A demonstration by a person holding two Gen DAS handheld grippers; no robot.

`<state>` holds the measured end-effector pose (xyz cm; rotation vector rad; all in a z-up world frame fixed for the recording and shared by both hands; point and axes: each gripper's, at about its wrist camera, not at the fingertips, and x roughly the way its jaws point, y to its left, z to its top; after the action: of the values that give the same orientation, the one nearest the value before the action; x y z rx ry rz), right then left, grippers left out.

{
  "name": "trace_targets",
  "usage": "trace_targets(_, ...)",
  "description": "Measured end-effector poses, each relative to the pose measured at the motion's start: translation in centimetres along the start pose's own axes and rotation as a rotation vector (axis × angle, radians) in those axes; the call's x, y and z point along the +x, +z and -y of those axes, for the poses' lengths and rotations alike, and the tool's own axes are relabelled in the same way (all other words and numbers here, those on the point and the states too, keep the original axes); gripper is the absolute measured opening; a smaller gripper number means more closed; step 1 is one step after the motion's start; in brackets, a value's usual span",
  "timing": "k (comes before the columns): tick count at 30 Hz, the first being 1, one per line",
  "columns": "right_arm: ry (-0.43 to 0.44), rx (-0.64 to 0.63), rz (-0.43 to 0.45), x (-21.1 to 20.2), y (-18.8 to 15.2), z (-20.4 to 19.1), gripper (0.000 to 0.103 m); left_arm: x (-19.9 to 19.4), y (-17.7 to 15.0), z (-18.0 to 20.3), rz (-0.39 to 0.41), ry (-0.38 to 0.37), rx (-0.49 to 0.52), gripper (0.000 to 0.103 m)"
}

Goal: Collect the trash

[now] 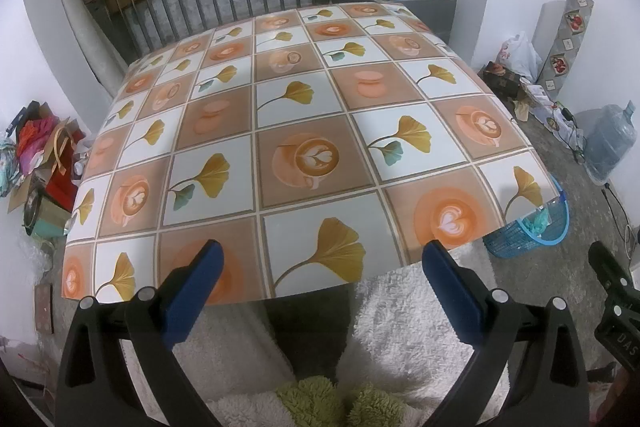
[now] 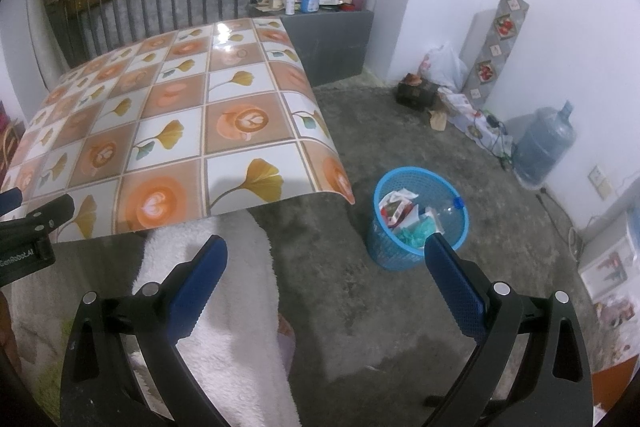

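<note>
My one blue trash basket (image 2: 420, 223) stands upright on the grey concrete floor (image 2: 400, 131), mouth up, right of the desk (image 2: 192, 131); wrappers and a clear bottle (image 2: 450, 209) lie inside. My left gripper (image 1: 320, 259) hangs over the desk's near edge, fingers spread, empty. My right gripper (image 2: 324, 255) hangs over the floor, fingers likewise apart. White walls, railing at the far side.

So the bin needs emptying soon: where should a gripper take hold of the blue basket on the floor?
Take the blue basket by its upper rim, coming straight down from above. It stands upright on the floor with its mouth open, and the rim is a thin band that two fingers could pinch. The side nearest the right gripper looks easiest; trash crowds the inside, so bite shallowly.
</note>
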<state>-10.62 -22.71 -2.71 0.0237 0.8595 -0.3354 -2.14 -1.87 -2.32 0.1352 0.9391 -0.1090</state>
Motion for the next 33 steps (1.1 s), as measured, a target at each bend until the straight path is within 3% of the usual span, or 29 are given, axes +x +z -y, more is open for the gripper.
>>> trace_targets(33,0.000,0.002,0.005,0.11,0.39,-0.51,0.095,-0.03,0.13,-0.13,0.000,0.000,0.000,0.097)
